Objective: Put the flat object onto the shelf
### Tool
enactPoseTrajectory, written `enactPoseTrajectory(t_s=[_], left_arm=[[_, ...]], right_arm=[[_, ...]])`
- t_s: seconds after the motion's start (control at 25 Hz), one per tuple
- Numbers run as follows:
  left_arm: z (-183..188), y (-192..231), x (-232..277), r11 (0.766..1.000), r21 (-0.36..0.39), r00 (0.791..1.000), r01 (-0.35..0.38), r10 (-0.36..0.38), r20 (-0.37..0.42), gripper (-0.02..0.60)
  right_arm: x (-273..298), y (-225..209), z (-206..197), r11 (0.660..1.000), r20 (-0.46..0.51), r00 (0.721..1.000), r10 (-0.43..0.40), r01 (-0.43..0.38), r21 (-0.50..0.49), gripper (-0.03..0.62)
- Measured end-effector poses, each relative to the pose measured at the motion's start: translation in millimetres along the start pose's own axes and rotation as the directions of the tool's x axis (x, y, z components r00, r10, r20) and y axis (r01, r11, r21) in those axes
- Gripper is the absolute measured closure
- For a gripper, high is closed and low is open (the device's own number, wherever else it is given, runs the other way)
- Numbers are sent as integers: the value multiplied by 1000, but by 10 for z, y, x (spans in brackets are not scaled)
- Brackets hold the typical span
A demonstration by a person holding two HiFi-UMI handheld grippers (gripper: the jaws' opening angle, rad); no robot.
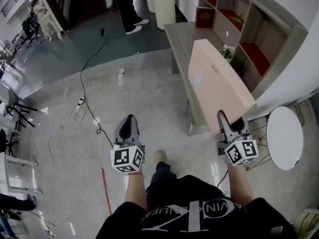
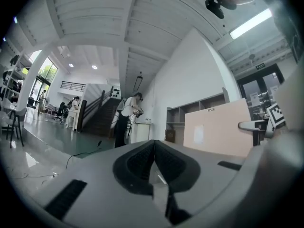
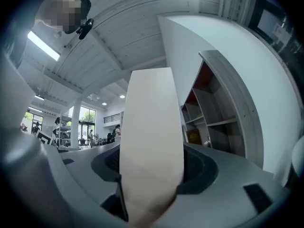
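The flat object (image 1: 219, 83) is a large pale peach board or flat box. My right gripper (image 1: 230, 120) is shut on its near end and holds it on edge, level, pointing at the wooden shelf unit (image 1: 259, 39). In the right gripper view the board (image 3: 152, 127) fills the gap between the jaws, with the shelf's (image 3: 213, 108) compartments to its right. My left gripper (image 1: 128, 122) hangs over the floor to the left, jaws shut and empty (image 2: 154, 148). In that gripper's view the board (image 2: 218, 127) shows at the right.
A grey bench table (image 1: 182, 39) stands in front of the shelf, under the board's far end, with a brown box (image 1: 204, 16) and a small plant (image 1: 228, 51) on it. A round white table (image 1: 285, 137) is at the right. A cable (image 1: 89, 59) crosses the floor. A person (image 1: 127, 9) stands farther off.
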State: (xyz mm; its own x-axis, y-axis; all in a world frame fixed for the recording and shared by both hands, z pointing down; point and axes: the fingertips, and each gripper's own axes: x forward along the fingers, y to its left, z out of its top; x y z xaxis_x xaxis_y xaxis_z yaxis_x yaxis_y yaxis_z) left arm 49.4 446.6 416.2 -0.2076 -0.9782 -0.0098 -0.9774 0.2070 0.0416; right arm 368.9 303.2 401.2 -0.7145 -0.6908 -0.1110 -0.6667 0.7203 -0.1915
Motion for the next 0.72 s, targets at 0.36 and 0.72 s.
enactPoseTrajectory(t_s=[0.36,0.72], left_arm=[[-31,729,677,1000,13,999,17,-17,-37,577],[-19,1181,1370,996,11,995,88,-87,-38,577]], right_arm=[[949,195,-195,999,-19,1000,-20,20,28,301],[1549,301,-314,996,-11,997,-80,80,37,301]])
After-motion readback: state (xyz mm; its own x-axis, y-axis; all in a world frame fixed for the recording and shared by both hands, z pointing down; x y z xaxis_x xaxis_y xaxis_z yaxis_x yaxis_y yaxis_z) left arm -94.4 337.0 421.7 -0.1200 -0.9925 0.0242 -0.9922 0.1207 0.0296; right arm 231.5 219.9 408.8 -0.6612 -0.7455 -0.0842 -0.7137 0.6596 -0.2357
